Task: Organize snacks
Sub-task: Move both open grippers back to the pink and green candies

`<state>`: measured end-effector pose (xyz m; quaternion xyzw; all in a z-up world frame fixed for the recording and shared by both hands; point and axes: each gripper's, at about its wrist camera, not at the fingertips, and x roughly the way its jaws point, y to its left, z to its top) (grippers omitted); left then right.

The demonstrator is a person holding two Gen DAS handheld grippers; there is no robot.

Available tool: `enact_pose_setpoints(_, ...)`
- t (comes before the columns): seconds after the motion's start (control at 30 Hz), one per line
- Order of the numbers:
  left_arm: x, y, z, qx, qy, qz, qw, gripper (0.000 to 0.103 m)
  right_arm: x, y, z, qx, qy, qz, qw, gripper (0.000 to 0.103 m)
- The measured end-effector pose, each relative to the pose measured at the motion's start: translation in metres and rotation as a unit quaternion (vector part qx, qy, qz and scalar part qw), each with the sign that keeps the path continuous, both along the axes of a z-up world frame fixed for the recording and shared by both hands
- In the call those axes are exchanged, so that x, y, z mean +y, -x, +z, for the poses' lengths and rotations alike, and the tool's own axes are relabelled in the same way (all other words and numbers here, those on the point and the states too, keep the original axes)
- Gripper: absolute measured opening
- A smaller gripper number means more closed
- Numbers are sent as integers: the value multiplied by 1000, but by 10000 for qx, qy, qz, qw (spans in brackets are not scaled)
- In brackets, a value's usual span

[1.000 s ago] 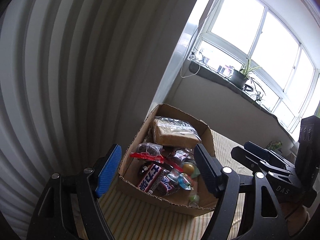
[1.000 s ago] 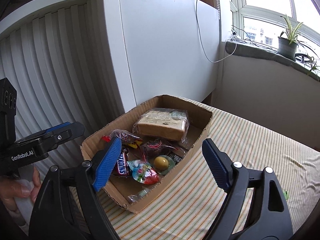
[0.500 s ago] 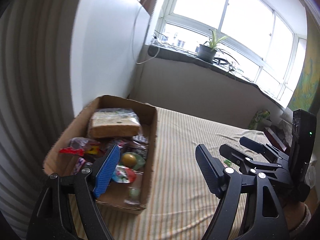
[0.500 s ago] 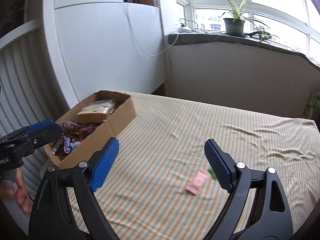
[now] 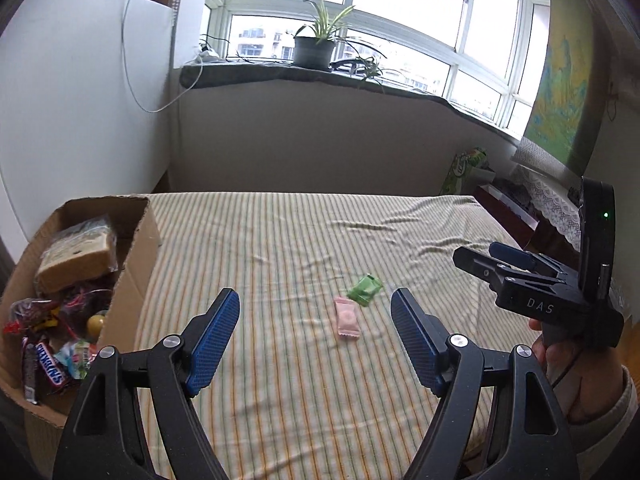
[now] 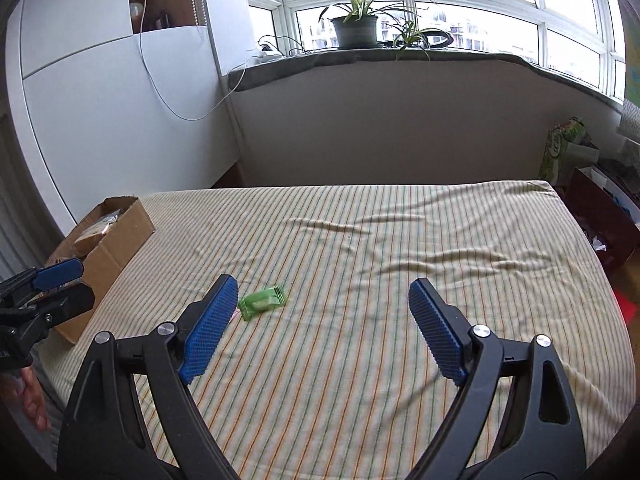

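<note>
**Snacks: two loose sweets left on the bed**

Snacks mostly sit in the brown cardboard box [image 5: 136, 240] at the left edge of the striped bedsheet [image 5: 280, 240]. Outside it lie a small green foil-wrapped sweet [image 5: 364, 289] and a flat pink wrapped sweet [image 5: 347, 318], just beside each other. The left gripper [image 5: 316, 336] and right gripper [image 6: 320, 328] both gape empty. Judged step: reaching for a pickup. Next, one gripper must descend over a wrapper and pinch it.
</note>
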<state>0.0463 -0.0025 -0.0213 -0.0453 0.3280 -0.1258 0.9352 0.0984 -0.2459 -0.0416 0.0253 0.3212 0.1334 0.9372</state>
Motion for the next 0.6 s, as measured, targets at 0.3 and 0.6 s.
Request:
enact_pose_setpoints(0.3,-25,-20,-20,237,-159,-248,9993,78,19,-16,-30,413,633,484,9960,90)
enact_pose_setpoints(0.6,-41,-39,-78,898,-196,-375,9951,78,32,-29,-69,928,1045,1116,9839,90)
